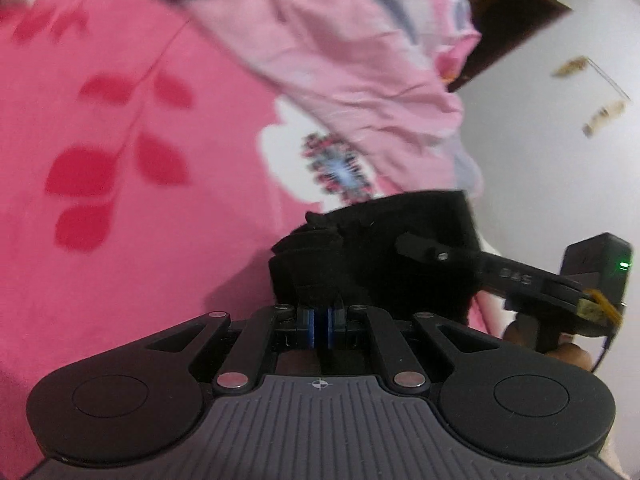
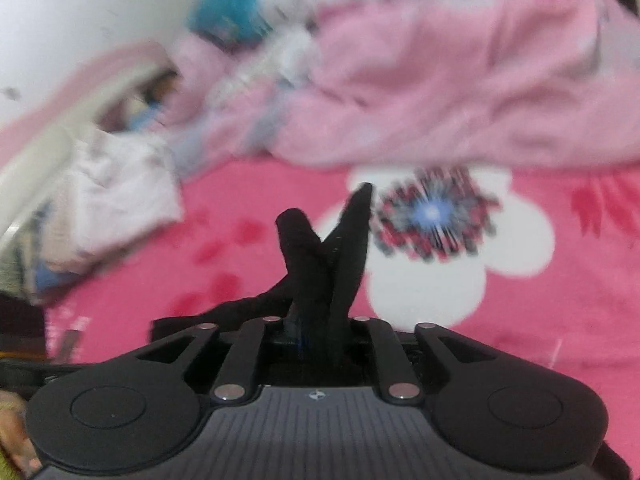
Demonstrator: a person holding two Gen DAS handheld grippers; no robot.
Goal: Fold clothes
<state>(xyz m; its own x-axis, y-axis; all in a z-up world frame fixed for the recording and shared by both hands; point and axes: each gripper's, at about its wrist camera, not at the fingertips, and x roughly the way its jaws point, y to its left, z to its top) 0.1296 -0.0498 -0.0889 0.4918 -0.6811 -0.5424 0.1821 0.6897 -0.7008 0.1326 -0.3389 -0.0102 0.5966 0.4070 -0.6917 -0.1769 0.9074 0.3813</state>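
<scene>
— What are the two grippers holding over the bed?

— A black garment (image 1: 372, 248), stretched between them above a hot-pink blanket (image 1: 132, 240) printed with red leaves and a white flower (image 2: 460, 256). The left gripper (image 1: 321, 320) has its jaws pressed nearly together, blue pads pinching a bunched edge of the dark cloth.

— And the right gripper (image 2: 316, 332)?

— Its jaws stand slightly apart, with black fabric running up through the gap and two folds poking out past the tips. Whether the pads still press on the cloth, I cannot tell; the fabric hides them.

— Where does the garment lie?

— Just above the blanket, near the white flower, between the two tools. Seen from the left, the right gripper (image 1: 500, 276) sits at the garment's far edge, a green light on its body.

— Anything else on the bed?

— A heap of pale pink clothes (image 2: 460, 92) beyond the flower, blurred, and a white crumpled garment (image 2: 120, 196) off to the left.
</scene>
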